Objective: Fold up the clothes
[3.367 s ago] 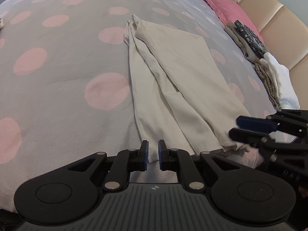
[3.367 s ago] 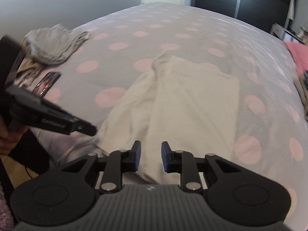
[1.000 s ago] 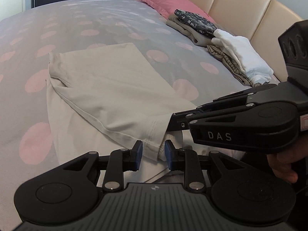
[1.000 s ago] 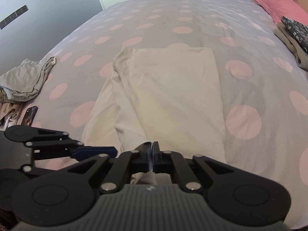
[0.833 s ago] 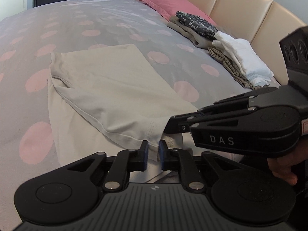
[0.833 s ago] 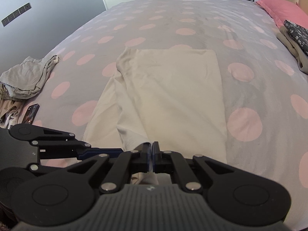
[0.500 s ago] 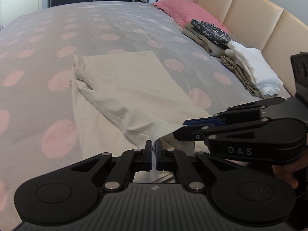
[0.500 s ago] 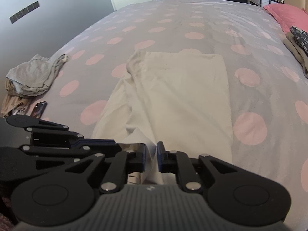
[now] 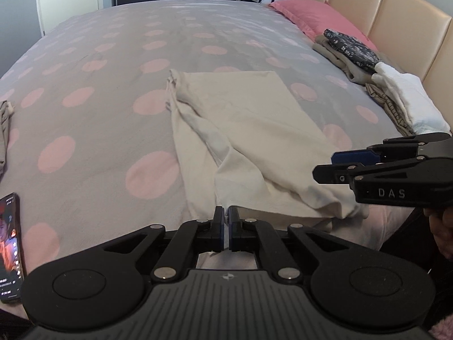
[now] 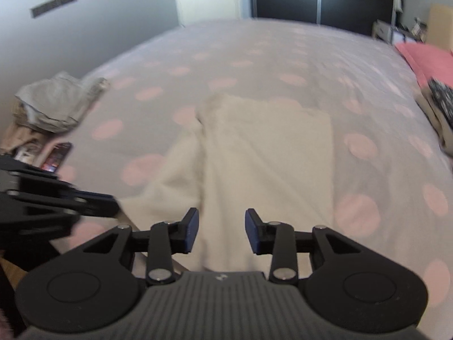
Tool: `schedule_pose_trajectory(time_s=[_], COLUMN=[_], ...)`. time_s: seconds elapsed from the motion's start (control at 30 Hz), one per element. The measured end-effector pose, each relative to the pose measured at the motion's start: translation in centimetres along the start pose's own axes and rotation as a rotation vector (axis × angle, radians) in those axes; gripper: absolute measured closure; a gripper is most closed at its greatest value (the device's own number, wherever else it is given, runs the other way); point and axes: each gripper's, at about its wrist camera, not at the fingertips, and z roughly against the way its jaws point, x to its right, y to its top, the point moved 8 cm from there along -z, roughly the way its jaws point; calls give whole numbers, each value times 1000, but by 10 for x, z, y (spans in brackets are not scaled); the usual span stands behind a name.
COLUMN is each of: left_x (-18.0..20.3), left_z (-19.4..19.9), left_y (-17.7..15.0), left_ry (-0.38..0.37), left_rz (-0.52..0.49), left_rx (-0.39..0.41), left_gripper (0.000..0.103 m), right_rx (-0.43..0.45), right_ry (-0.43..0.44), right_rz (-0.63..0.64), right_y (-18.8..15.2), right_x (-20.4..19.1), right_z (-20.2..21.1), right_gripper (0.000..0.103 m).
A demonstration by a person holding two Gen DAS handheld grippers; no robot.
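Note:
A cream garment (image 9: 249,130) lies partly folded lengthwise on the spotted bed cover (image 9: 93,147). My left gripper (image 9: 226,221) is shut on a pinched-up fold of its near hem, and the cloth rises in a ridge to the fingertips. In the blurred right wrist view the same garment (image 10: 269,155) runs away from my right gripper (image 10: 221,232). Its jaws are opening, and the cloth lies below the gap without the pads pressing on it. The right gripper (image 9: 339,167) also shows at the right of the left wrist view, over the garment's near right corner.
Folded clothes (image 9: 396,99) are stacked along the beige headboard, beside a pink pillow (image 9: 308,17). A phone (image 9: 10,243) lies at the near left edge of the bed. Crumpled grey clothes (image 10: 56,104) sit at the far left.
My left gripper closed on the near hem and drew it up and to the left. My right gripper let go of the hem and its jaws spread apart.

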Motion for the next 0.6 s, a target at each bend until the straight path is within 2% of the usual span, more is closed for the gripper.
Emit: schedule_pose_trajectory(time_s=[0.23, 0.33, 0.5, 0.6], left_x=[0, -2, -8, -13], left_z=[-5, -9, -10, -3], left_y=[-25, -28, -33, -26], left_ry=[32, 14, 33, 8], left_rz=[-41, -28, -15, 31], left_rx=[-104, -120, -159, -120], left_gripper=[103, 103, 102, 101], right_rx=[-144, -185, -193, -150], right_ry=[-40, -45, -44, -37], right_rz=[-2, 8, 13, 4], right_y=[-22, -29, -30, -24], right_x=[8, 9, 9, 8], right_z=[-25, -32, -32, -24], right_gripper=[64, 64, 64, 63])
